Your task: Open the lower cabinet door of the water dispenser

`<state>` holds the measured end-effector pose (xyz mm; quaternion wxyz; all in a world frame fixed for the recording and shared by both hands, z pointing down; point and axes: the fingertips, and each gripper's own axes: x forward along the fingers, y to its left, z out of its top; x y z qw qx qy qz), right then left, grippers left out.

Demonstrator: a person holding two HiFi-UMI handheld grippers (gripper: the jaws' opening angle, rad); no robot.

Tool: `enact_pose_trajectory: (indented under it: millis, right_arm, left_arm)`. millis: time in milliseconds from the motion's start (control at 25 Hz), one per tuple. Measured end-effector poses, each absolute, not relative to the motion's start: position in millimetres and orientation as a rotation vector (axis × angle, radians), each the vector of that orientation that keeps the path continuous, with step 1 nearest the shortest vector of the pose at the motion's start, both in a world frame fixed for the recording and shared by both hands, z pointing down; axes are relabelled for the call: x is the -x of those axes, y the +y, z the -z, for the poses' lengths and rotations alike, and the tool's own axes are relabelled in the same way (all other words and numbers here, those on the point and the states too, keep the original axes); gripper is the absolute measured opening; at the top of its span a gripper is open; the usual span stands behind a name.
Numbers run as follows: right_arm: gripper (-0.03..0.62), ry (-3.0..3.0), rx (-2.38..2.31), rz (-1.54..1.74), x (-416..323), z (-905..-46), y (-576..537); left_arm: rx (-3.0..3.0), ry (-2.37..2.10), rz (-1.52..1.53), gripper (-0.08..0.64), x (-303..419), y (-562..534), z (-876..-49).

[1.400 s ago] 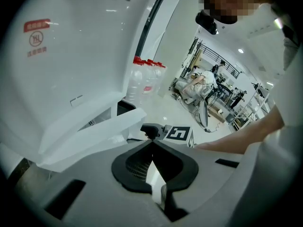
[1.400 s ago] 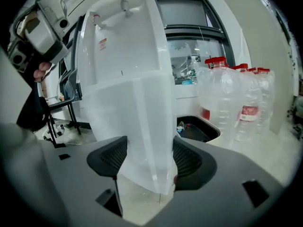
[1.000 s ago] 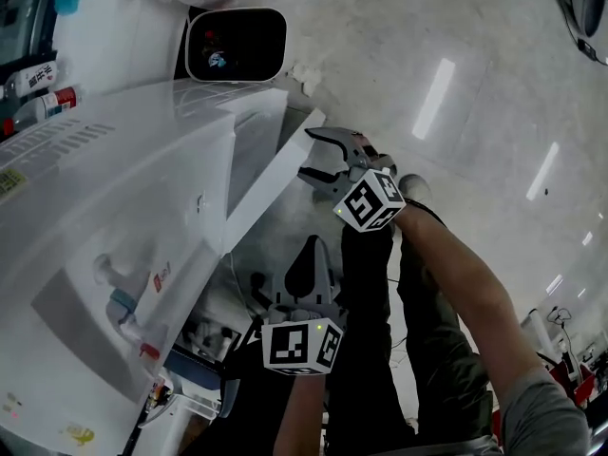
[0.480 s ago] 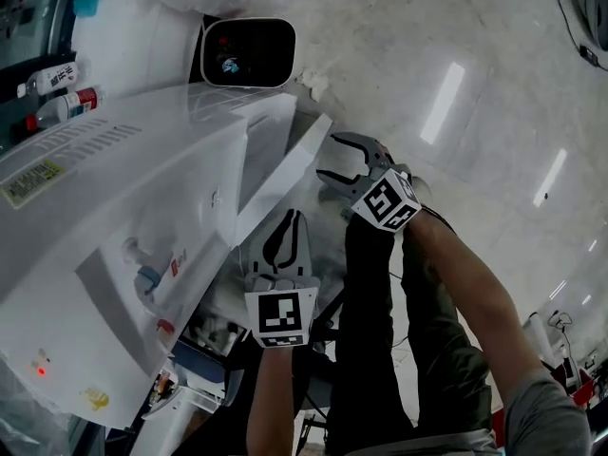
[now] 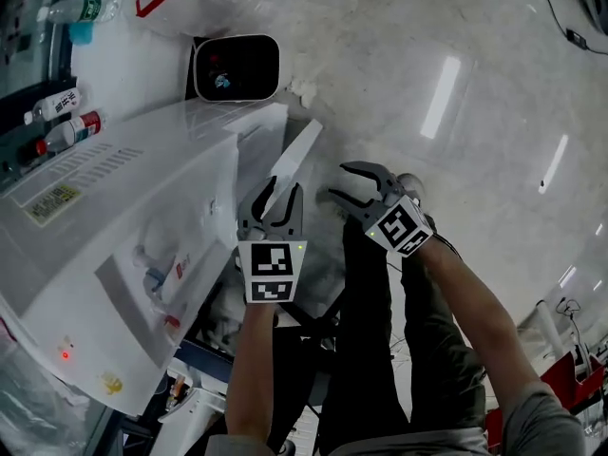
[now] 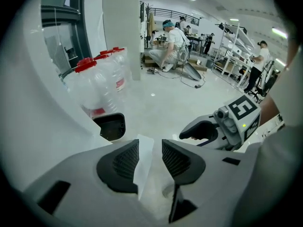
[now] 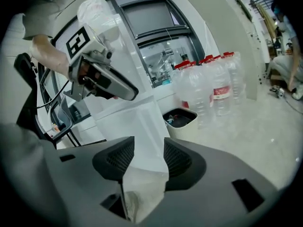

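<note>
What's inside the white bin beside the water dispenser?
The bin shows a dark interior with a few litter scraps on top, one bluish. Anything deeper is lost in shadow.

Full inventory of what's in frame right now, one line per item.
water dispenser: one, white, left of head view
lower cabinet door: one, white, swung open
waste bin: one, white, on floor beyond door
water bottle pack: one, clear with red caps, behind bin
small bottles: three, mixed, far left behind dispenser
bystanders: several, far background
left gripper: one, grey, jaws just opened, door edge between them
right gripper: one, grey, jaws just closing, still apart, beside door
</note>
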<state>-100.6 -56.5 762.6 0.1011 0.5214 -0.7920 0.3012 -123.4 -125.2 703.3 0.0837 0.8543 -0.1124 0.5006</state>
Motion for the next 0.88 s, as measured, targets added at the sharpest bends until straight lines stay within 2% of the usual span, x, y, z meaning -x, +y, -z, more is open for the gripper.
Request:
enact_pose_trajectory:
  millis: [240, 320, 880]
  right_arm:
    - [0.063, -2.316, -1.608, -0.957, 97, -749, -29]
    - [0.032, -2.312, -1.614, -0.961, 96, -745, -20]
    - [0.021, -2.243, -1.727, -1.067, 73, -749, 9]
  left_arm:
    - [-2.564, -0.197, -1.681, 0.175, 118, -128, -726]
    - [-2.565, -0.168, -1.723, 0.179, 116, -130, -732]
    - [-2.458, -0.056, -1.916, 0.184, 110, -135, -759]
